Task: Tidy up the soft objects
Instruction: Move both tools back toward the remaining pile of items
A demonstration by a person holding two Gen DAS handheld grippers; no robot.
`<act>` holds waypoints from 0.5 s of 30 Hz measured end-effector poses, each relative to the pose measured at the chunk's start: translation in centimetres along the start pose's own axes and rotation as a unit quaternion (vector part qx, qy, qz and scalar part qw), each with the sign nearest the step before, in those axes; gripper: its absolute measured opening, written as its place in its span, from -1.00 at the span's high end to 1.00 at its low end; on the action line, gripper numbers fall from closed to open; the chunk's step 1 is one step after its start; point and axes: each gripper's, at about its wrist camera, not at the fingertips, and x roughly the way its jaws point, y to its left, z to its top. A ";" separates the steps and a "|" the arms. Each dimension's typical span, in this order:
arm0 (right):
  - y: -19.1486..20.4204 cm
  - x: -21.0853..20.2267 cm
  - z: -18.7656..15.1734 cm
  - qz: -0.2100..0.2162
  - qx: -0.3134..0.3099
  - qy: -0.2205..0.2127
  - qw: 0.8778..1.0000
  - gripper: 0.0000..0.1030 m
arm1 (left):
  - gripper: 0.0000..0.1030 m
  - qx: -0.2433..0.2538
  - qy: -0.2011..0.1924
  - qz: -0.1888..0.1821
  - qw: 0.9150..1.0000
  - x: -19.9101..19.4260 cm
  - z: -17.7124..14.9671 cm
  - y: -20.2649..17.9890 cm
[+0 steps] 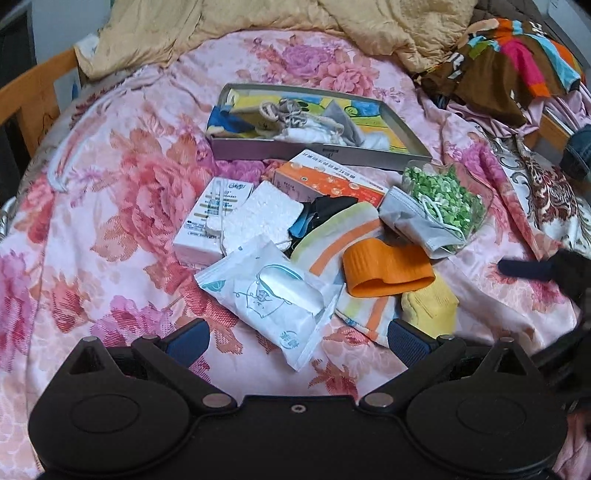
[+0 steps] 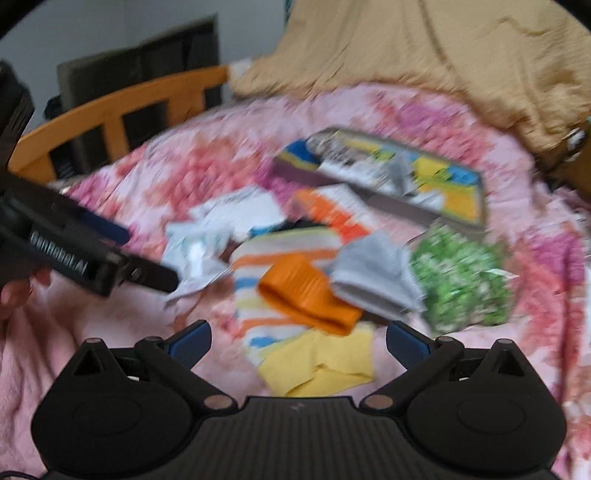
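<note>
A pile of soft things lies on the floral bedspread [image 1: 110,184]: a white mask packet [image 1: 273,295], a striped sock [image 1: 332,236], an orange ribbed band [image 1: 384,269], a yellow sock [image 1: 428,306], a grey mask [image 1: 417,221] and a green-patterned bag [image 1: 443,195]. Behind them a grey tray [image 1: 317,151] holds cloths and string. My left gripper [image 1: 298,343] is open just short of the mask packet. The right wrist view is blurred. There my right gripper [image 2: 298,343] is open over the yellow sock [image 2: 321,365], near the orange band [image 2: 306,295].
An orange carton [image 1: 325,181], a white tissue pack [image 1: 210,221] and a white foam pad [image 1: 258,218] sit among the pile. A tan blanket [image 1: 258,26] and a striped garment [image 1: 517,62] are heaped at the back. A wooden bed rail [image 1: 33,96] runs along the left.
</note>
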 end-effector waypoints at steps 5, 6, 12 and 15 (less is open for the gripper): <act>-0.1 2.3 0.3 0.033 0.018 0.025 0.999 -0.97 | -0.98 -0.055 0.013 -0.019 0.998 1.4 0.6 1.4; 0.0 2.7 0.4 0.038 0.016 0.027 0.999 -0.95 | -0.98 -0.067 0.014 -0.022 0.997 1.5 0.6 1.7; 1.3 4.0 1.3 0.027 -0.041 -0.003 0.999 -0.85 | -0.98 -0.132 0.016 -0.042 0.990 2.7 1.3 3.0; 1.7 4.9 1.8 0.012 -0.058 -0.018 0.998 -0.78 | -0.98 -0.157 0.014 -0.050 0.986 3.5 1.8 3.4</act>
